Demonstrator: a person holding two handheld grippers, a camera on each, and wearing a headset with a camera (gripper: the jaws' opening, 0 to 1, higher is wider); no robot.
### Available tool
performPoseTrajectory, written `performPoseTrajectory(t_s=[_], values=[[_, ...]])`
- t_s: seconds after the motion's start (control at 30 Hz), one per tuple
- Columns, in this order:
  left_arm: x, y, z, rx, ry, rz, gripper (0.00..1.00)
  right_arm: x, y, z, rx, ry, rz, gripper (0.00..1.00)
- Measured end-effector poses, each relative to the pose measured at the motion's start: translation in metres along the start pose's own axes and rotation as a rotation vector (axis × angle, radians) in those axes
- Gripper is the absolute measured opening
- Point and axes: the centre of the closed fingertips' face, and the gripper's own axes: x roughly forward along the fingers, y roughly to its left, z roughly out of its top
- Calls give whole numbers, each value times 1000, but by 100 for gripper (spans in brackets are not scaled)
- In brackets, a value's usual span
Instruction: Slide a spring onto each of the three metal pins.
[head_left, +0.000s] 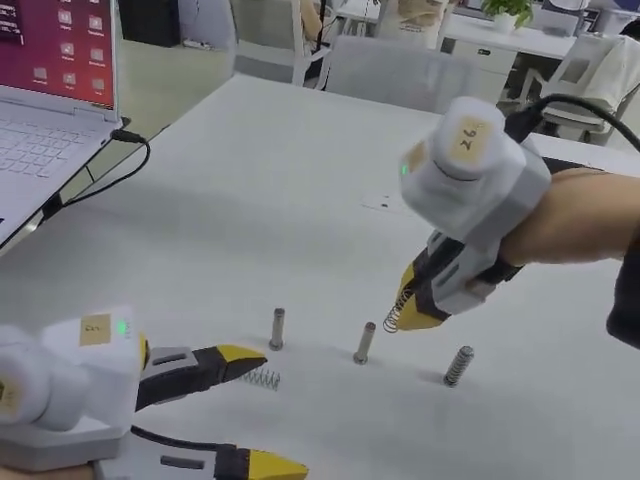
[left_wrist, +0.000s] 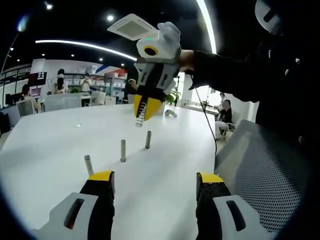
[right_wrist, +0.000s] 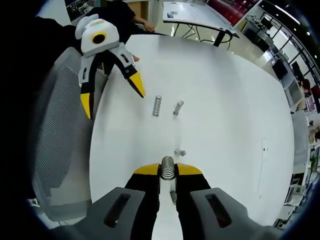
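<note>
Three short metal pins stand in a row on the white table (head_left: 260, 200): a bare left pin (head_left: 277, 328), a bare middle pin (head_left: 365, 342), and a right pin (head_left: 459, 365) with a spring around it. My right gripper (head_left: 412, 315) hovers just above and right of the middle pin, shut on a spring (head_left: 397, 310) that hangs tilted from its tips. That held spring (right_wrist: 168, 167) sits end-on between the yellow jaws. A loose spring (head_left: 262, 377) lies flat beside the left pin. My left gripper (head_left: 272, 412) is open, one tip next to the loose spring.
An open laptop (head_left: 50, 90) with a black cable (head_left: 130, 150) sits at the table's far left. A mesh chair (left_wrist: 260, 165) stands by the table's edge. More desks, chairs and people fill the room behind.
</note>
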Motion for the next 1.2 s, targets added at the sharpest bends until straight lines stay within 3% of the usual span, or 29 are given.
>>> performPoseTrajectory(t_s=[0.6,1.2], values=[[-2,1,-2,-15,-4,10,62,21,-19,-1,14,13,-10,9],[-5,7,-3,-23,-7,27,66,36,-24,-5,21,36,8,9]])
